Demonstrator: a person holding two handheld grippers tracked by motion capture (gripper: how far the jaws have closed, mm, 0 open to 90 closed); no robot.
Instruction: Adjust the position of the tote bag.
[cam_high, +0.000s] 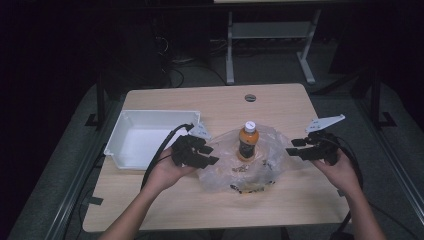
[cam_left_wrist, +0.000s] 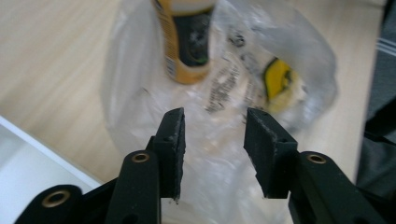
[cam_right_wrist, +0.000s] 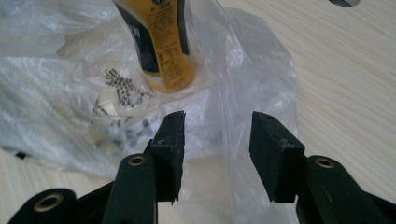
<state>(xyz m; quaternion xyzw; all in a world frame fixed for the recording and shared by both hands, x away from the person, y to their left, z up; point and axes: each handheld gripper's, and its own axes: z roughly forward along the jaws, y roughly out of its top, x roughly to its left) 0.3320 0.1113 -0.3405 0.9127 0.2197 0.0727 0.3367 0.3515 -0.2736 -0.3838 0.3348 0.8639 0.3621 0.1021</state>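
The orange plastic drink bottle with a white cap (cam_high: 248, 141) stands upright on the crumpled clear plastic bag (cam_high: 227, 172) at the middle of the light wooden table (cam_high: 280, 102). The left hand-held gripper (cam_high: 212, 155) and right hand-held gripper (cam_high: 294, 147) flank it with jaws parted, gripping nothing, so the bagging step looks unfinished. Next, each should probably pinch a bag edge and lift it around the bottle. A white rectangular plastic bin (cam_high: 131, 117) sits near the table's left edge; the room beyond is dark, with a white metal frame (cam_high: 230, 50).

A: High view is dim; darkness swallows everything past the table (cam_high: 165, 205) toward twelve o'clock.
B: Gripper views are brighter, but the bag (cam_left_wrist: 140, 93) smears toward twelve, with glare at one in the right one.
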